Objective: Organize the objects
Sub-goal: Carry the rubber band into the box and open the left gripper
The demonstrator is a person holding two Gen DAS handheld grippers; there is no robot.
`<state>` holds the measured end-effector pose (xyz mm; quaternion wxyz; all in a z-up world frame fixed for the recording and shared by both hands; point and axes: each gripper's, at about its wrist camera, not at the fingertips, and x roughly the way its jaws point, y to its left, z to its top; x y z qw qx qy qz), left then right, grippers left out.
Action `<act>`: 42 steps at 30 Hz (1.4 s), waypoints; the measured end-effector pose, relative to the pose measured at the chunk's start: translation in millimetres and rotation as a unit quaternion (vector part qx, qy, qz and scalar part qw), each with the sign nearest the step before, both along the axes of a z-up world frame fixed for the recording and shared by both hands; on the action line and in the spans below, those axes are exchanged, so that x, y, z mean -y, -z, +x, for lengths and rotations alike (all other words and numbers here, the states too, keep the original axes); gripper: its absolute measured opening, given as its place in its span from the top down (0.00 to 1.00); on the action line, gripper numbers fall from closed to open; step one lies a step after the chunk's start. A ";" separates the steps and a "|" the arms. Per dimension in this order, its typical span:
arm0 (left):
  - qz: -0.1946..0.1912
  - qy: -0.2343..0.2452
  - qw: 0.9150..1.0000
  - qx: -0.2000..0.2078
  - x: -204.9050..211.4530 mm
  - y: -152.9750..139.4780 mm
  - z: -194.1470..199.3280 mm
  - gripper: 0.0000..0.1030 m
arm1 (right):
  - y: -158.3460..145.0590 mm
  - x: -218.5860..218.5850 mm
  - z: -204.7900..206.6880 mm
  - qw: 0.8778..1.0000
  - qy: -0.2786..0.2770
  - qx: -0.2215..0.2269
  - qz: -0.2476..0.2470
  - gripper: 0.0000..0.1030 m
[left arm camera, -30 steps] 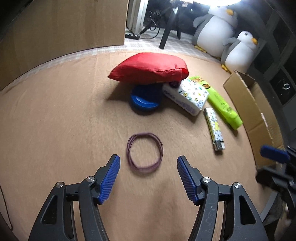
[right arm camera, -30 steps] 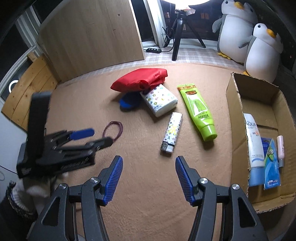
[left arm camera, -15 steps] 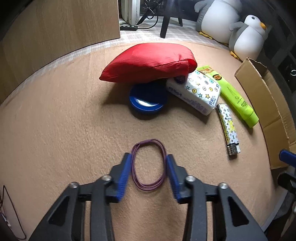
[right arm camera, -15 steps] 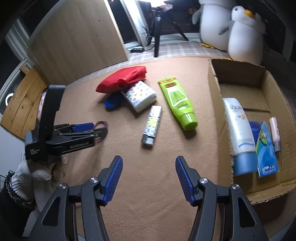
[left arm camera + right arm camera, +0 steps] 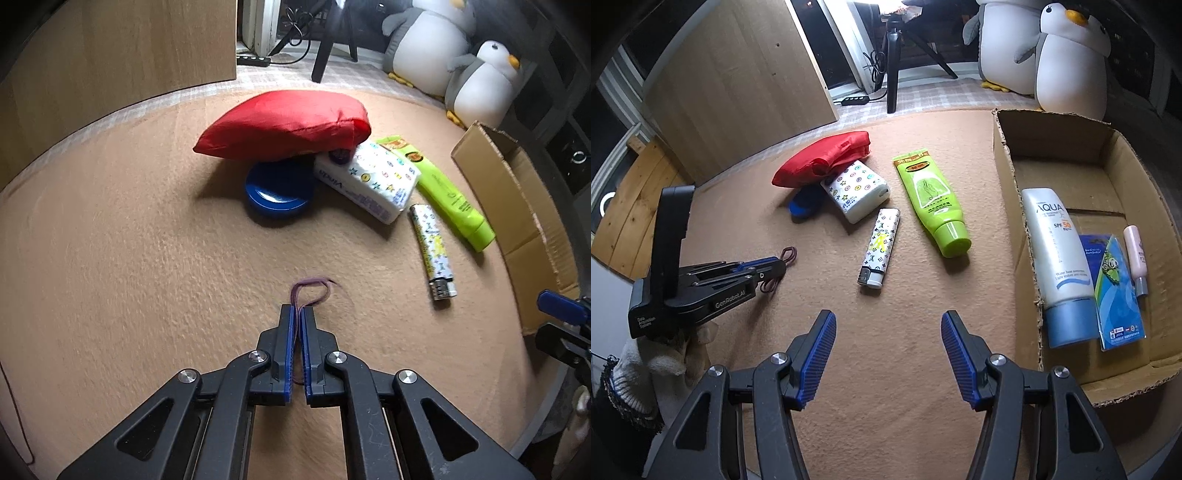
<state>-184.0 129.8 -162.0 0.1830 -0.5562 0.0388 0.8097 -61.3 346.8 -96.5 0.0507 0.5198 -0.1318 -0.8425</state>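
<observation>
**Left wrist view: band pinched, hold thin**

Left tongs [image 5: 298, 314] are clenched on the purple rubber band [image 5: 312, 290], flat on the tan surface [image 5: 129, 277]. Right tongs [image 5: 888, 354] stand released, empty. The band appears caught only at the tips; lifting toward the cardboard box [image 5: 1071, 155] may slip it free.

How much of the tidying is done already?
Partly done. The cardboard box already holds a sunscreen tube, a blue packet and a pink tube. The left gripper is pinching the purple rubber band. Still outside the box: lighter, green tube, tissue pack, red pouch, blue lid.
</observation>
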 end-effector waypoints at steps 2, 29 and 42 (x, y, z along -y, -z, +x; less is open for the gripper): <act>0.009 -0.002 1.000 -0.005 1.8 -7.5 4.6 0.97 | -1.1 -1.1 1.6 1.000 0.003 -0.002 0.001 0.46; 0.106 0.141 0.982 -0.064 -177.3 -91.2 47.1 0.97 | -27.1 -79.4 61.1 0.996 0.082 -0.025 0.034 0.46; 0.100 0.192 0.974 -0.061 -258.9 -77.8 63.4 0.96 | -18.0 -121.7 85.3 0.992 0.119 -0.012 0.034 0.46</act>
